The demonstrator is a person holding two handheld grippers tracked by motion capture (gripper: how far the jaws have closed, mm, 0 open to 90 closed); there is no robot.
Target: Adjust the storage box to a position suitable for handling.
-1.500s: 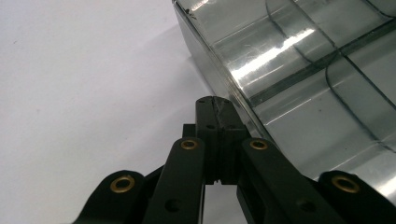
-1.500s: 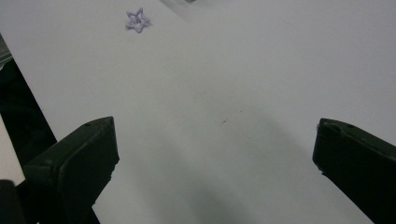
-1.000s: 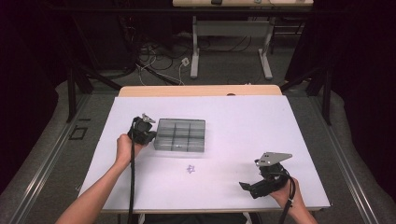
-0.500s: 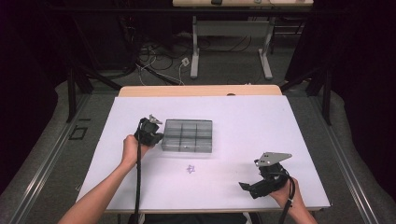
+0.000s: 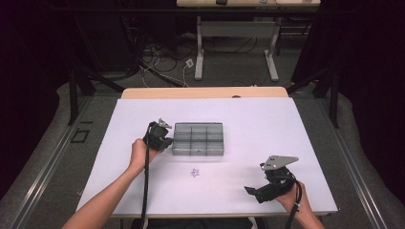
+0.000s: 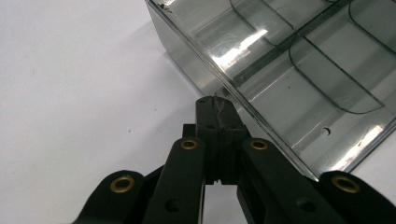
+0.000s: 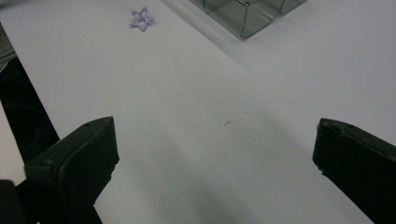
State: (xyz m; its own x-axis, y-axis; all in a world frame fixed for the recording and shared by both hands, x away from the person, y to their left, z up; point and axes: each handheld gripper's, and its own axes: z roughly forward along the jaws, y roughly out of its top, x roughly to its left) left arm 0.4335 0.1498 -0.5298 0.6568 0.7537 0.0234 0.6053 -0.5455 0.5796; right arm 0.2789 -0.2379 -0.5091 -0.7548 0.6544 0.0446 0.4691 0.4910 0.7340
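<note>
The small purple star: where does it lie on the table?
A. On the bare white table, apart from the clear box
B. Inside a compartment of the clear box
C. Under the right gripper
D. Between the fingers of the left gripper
A: the purple star lies alone on the white table, in front of the clear box and not touching it.

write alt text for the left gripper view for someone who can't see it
The left gripper, seen from just behind its closed black fingers, has its tip against the side wall of a clear plastic compartment box. The box sits on a white table, and the compartments in sight look empty.
</note>
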